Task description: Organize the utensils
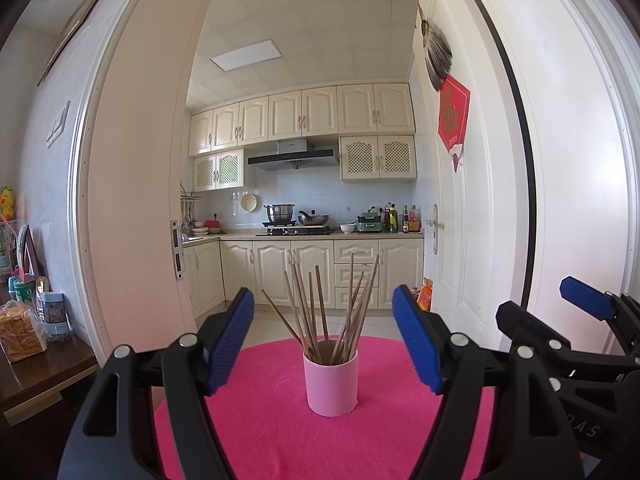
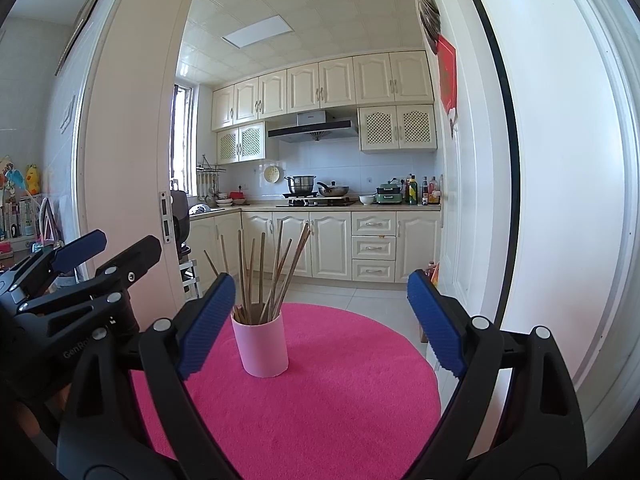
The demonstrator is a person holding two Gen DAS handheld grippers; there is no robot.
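While both tools are held level over a round, fuzzy pink mat [image 1: 260, 420], the left gripper [image 1: 323, 338] is seen with ribbed blue pads spread wide. Ahead between them, untouched, a smooth pink cylindrical cup [image 1: 331, 382] holds thin wooden chopsticks [image 1: 320, 304]. The right gripper [image 2: 320, 326] is likewise parted, the cup just left of its centre.

Chopsticks [image 1: 320, 320] stand in a cup [image 1: 331, 384] sitting mid-worktop [image 1: 260, 440]. Kitchen cabinets [image 1: 296, 268] are way behind it, through the doorway.
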